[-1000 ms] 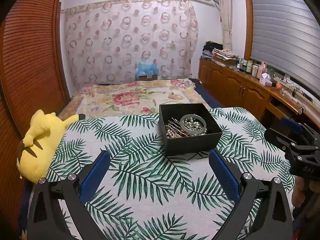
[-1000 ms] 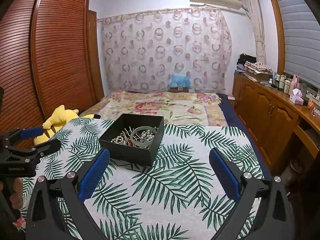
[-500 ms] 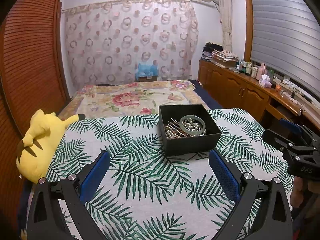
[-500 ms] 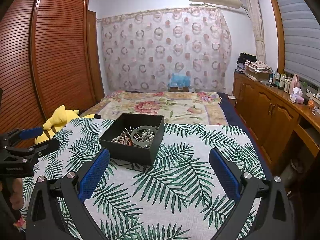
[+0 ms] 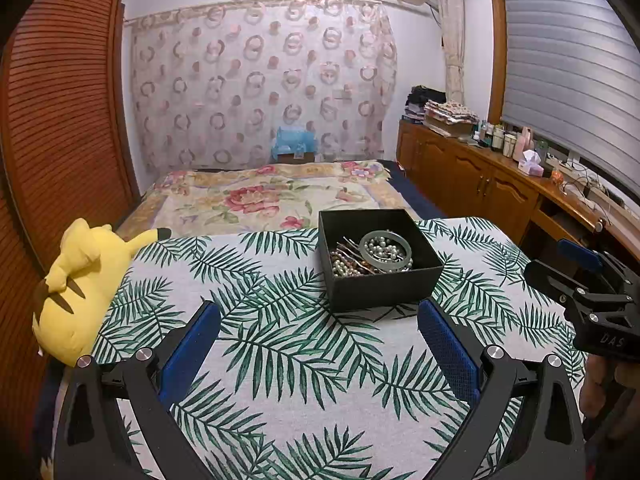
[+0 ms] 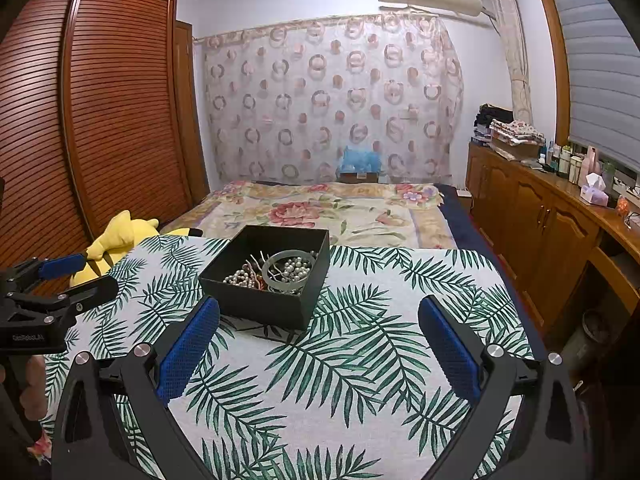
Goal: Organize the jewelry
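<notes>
Two handheld tools over a surface covered by a white cloth printed with green palm fronds. We hold the left tool with its blue-padded jaws wide apart and empty; the right tool stands equally wide and empty. Each tool also shows at the edge of the other's view, and both hover on the near side of the surface, apart from the box.

The task's things lie together in an open, square black cardboard box set toward the far middle of the surface. Inside we see a pale green bangle lying over strands of grey-white pearl beads, with thin metal hairpins crossing beneath them. No jewelry shows on the cloth outside the box. A yellow plush toy rests at the far left edge of the surface.

We judge that this arrangement fits two stages alike: pieces heaped in the box awaiting sorting, or pieces gathered into it as the finished order. The tangled overlap suggests any lift would need a narrow, careful pinch on one piece.
</notes>
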